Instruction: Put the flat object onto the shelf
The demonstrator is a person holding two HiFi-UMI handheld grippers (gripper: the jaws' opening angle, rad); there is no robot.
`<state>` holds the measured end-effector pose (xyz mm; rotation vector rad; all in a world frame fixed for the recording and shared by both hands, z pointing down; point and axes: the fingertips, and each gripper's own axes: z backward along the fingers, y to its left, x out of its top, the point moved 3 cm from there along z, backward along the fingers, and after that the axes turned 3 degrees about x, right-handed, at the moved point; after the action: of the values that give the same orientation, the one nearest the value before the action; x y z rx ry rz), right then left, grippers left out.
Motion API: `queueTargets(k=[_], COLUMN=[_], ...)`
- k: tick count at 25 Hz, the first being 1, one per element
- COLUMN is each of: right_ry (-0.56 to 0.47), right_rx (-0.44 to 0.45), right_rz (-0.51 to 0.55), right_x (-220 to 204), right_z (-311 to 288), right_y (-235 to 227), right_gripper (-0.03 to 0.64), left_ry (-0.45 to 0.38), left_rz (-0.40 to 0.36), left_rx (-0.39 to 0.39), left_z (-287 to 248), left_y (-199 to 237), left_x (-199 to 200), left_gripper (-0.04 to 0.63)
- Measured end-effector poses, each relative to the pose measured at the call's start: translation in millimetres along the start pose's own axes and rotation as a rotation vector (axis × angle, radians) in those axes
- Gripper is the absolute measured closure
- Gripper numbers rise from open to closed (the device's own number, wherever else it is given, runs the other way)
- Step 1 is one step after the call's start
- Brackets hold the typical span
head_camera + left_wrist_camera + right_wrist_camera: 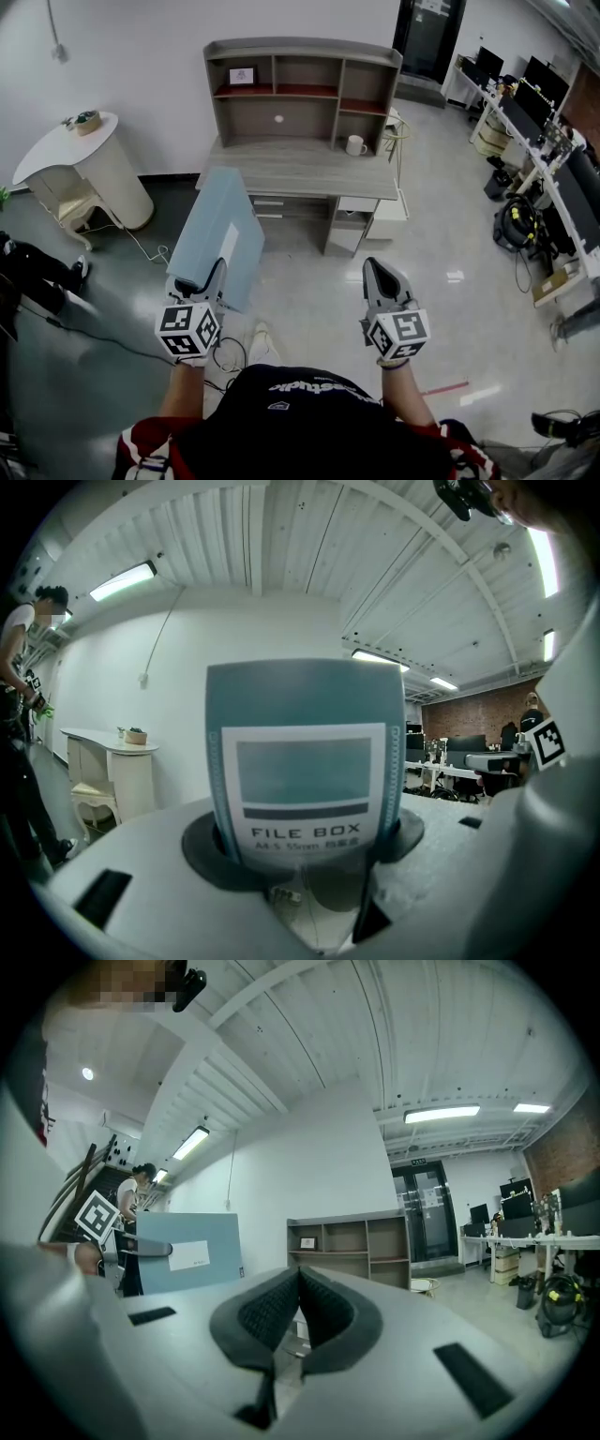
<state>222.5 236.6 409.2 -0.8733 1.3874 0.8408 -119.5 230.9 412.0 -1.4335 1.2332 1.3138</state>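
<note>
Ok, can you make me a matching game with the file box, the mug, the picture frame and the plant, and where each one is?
Things:
1 file box
2 mug
3 picture frame
4 plant

Places:
A on the white table
B in the shelf's top-left cubby
C on the desk
D in the left hand-held gripper

Pairs: 1-D, 2-C, 3-B, 4-A

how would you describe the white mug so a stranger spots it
Find the grey desk against the white wall, with a shelf unit on it. In its lower right bay sits the white mug, the only cup; the picture frame is top left.
</note>
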Motion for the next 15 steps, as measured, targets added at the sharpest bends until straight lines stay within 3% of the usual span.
queueTargets(k=[15], right_ry=[0.034], right_rx=[-0.007], right_rz=[-0.05], right_x=[-11], right_z=[-31], right_y=[-12], right_gripper=[0.614], left_ry=[0.008], left_rz=[0.001], left_rx=[0.032], left_z=[-38], left_y=[26], left_x=[-3], left_gripper=[0.333])
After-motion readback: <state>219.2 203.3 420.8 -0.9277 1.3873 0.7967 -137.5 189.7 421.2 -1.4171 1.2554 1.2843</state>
